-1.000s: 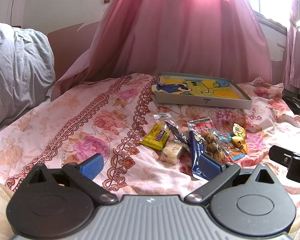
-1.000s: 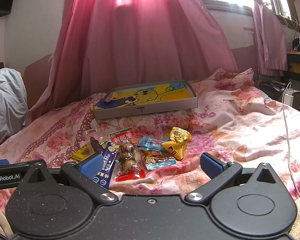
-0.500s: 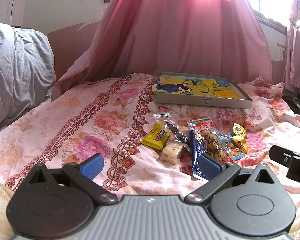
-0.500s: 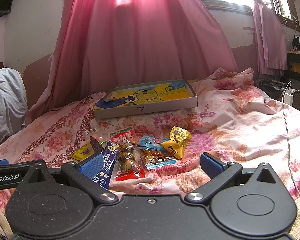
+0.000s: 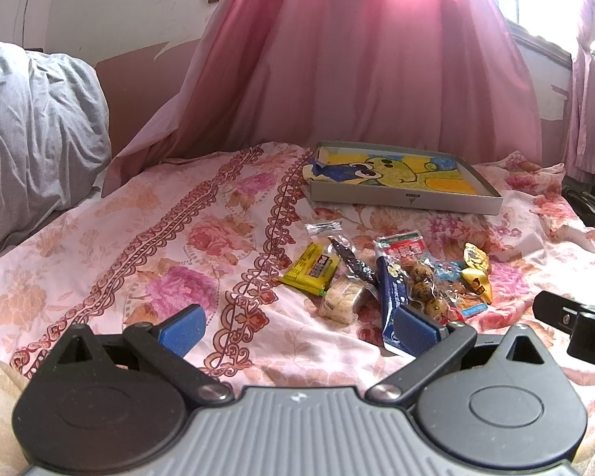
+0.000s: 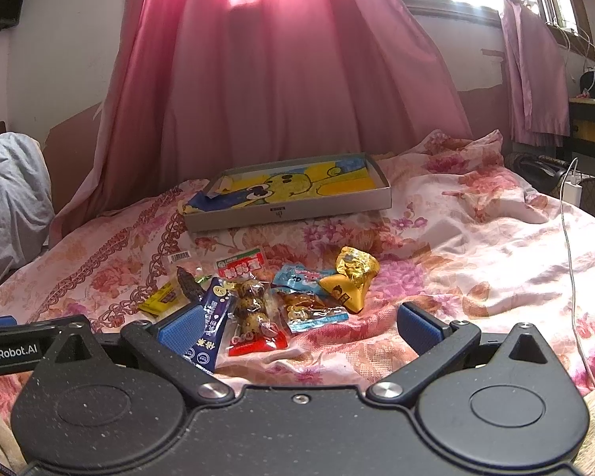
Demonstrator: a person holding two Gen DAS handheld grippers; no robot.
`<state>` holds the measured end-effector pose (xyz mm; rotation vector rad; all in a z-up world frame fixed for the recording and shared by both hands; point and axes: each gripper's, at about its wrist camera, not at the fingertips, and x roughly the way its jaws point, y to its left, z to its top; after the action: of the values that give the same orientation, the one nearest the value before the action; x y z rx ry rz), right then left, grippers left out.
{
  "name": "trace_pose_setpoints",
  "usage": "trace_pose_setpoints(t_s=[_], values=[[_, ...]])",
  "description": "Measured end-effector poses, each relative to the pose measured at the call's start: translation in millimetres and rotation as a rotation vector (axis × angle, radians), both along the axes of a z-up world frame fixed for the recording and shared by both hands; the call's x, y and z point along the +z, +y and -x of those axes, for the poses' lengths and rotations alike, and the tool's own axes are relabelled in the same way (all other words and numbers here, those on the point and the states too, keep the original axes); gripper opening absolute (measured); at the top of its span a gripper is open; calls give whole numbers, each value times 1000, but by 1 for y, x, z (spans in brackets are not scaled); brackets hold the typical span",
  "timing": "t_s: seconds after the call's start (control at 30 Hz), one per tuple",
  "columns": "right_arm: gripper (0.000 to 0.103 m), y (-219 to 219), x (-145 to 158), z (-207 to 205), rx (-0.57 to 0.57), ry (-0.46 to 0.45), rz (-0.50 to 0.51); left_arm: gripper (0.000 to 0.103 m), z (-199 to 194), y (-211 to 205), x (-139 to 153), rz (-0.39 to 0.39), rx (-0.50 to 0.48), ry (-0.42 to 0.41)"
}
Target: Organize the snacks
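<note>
Blue-padded left gripper [image 5: 297,327] and right gripper [image 6: 299,323] both spread, unmoved; snacks [image 6: 281,293] unshifted

"GenRobot.AI" in white on the black left claw [image 6: 8,351], seen at the right wrist view's edge | barcode label [image 6: 182,256] on a clear wrapper, digits too small | red packet [image 6: 242,265] and blue packet [image 6: 210,327] carry print I cannot read

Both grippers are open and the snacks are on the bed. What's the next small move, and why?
Probably ease the right gripper forward and down onto the red-edged egg pack, which lies almost between its open fingers. The shallow box beyond holds no snacks, and the left gripper is open too, holding nothing.
</note>
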<state>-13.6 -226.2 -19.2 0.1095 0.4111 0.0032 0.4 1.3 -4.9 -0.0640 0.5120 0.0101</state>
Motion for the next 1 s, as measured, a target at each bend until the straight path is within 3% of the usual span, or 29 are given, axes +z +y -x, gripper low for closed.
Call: trace_pose_setpoints(t_s=[0.33,0.73,0.9,1.0], values=[[102,-10,0,-28,45,71,-63,103,-32,1,0,-7,-5,46],[102,-5,-14,-82,187,134,79,102,-96,-14,-12,-58,-117,147],[102,2,-26,-102,197,139,156,102,-115,-10,-19,-17,-155,186],[102,7,-31,-112,232,130,192,102,-122,-5,-25,47,-173,224]])
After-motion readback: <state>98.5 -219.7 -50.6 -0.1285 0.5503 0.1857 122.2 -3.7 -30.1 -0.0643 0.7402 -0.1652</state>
